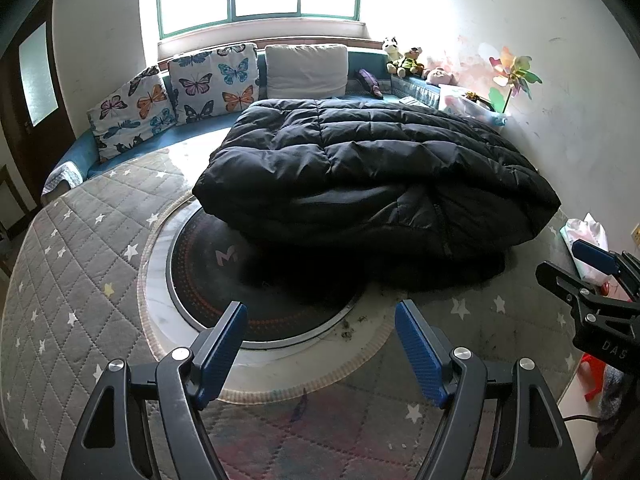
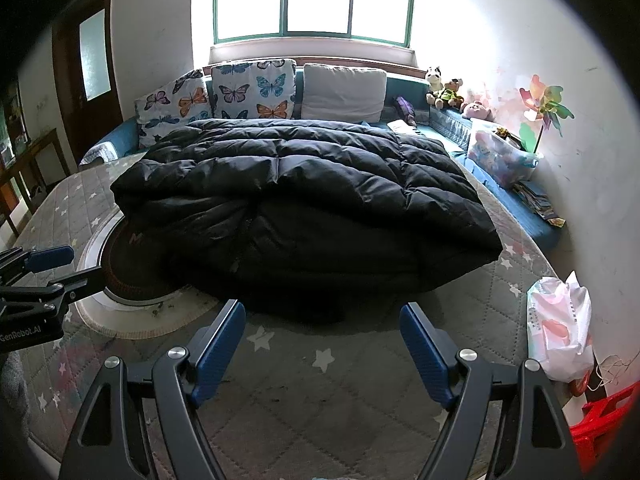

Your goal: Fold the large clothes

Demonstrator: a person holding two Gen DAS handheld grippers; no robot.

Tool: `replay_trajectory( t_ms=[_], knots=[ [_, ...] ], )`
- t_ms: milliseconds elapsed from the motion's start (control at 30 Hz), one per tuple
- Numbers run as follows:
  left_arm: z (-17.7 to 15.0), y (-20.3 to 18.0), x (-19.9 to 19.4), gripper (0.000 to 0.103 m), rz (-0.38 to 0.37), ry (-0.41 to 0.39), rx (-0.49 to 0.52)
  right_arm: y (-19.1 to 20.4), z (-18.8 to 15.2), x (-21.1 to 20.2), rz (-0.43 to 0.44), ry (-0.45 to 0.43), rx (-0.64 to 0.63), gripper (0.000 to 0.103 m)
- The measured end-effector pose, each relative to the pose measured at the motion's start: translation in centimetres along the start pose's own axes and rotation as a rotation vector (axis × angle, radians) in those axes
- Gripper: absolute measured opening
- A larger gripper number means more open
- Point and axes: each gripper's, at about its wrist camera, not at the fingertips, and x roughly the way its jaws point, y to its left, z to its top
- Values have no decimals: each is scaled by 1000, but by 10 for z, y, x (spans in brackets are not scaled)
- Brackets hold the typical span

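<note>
Nearest in the left wrist view, the left gripper (image 1: 320, 350) has its blue-padded fingers (image 1: 222, 354) spread wide with nothing between them, poised above the grey star-quilted cover (image 1: 80, 280) of the tabletop. The right gripper (image 2: 322, 350) stands just as wide and empty; in the left view only part of it shows, cut off at 3 o'clock. Beyond the fingers, a round dark inset (image 1: 208, 280) in the tabletop is half hidden under the black puffer coat (image 1: 360, 176), which lies bunched toward 12 o'clock; its sleeves and collar cannot be made out in the dark folds. A white plastic bag (image 2: 560, 328) sits at 3 o'clock. Farther back, butterfly cushions (image 2: 252, 88) and soft toys (image 2: 444, 88) line a blue sofa (image 2: 120, 136) under a glaring window (image 2: 316, 0).
</note>
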Motion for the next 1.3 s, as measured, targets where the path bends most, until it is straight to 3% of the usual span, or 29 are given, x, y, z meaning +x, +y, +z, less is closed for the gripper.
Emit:
replay_trajectory(
  t_ms=[1300],
  knots=[
    [-4, 2, 1, 81, -10, 4, -1, 6, 0, 0, 11, 7, -10, 87]
  ],
)
